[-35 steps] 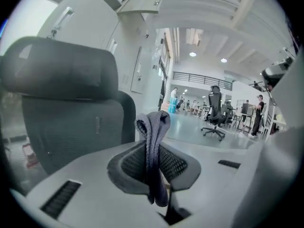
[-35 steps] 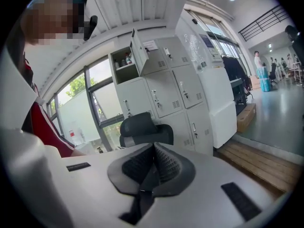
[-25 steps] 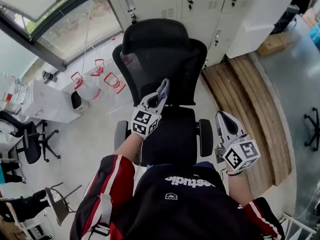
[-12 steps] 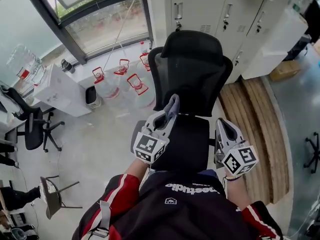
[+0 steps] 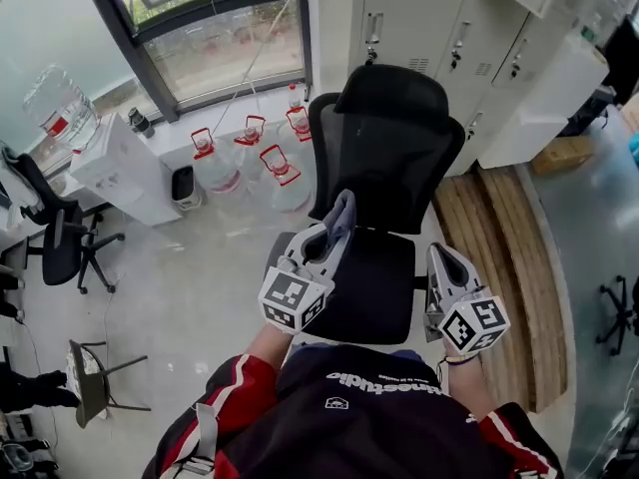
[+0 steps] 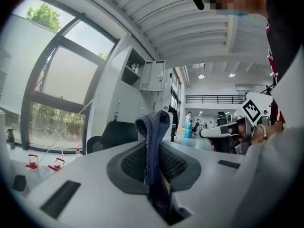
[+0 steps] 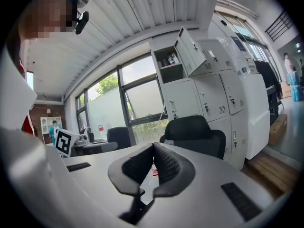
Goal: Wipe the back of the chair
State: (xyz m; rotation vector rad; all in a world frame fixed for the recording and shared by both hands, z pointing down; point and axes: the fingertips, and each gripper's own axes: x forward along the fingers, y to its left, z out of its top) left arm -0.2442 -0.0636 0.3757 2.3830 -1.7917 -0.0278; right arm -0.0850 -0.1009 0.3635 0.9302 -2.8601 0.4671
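The black mesh-backed office chair (image 5: 384, 138) stands facing me, its seat (image 5: 369, 287) just ahead of my body. My left gripper (image 5: 334, 226) is shut on a grey-blue cloth (image 5: 343, 212), whose folded end sticks up past the fingertips, over the seat's left rear by the backrest's lower edge. In the left gripper view the cloth (image 6: 153, 144) hangs between the pads, with the chair (image 6: 116, 133) behind it. My right gripper (image 5: 437, 255) is shut and empty beside the right armrest. The right gripper view shows the chair (image 7: 194, 134) ahead of the closed right gripper (image 7: 153, 150).
Several water jugs (image 5: 270, 163) stand on the floor left of the chair, under the window. White lockers (image 5: 419, 18) rise behind it. Wooden planks (image 5: 504, 257) lie to the right. A white box (image 5: 120, 168), another office chair (image 5: 55, 247) and a folding chair (image 5: 95, 382) are at the left.
The chair now sits farther from me in the view. My left gripper with the cloth has dropped from the backrest's face to its lower edge. The right gripper has barely moved.
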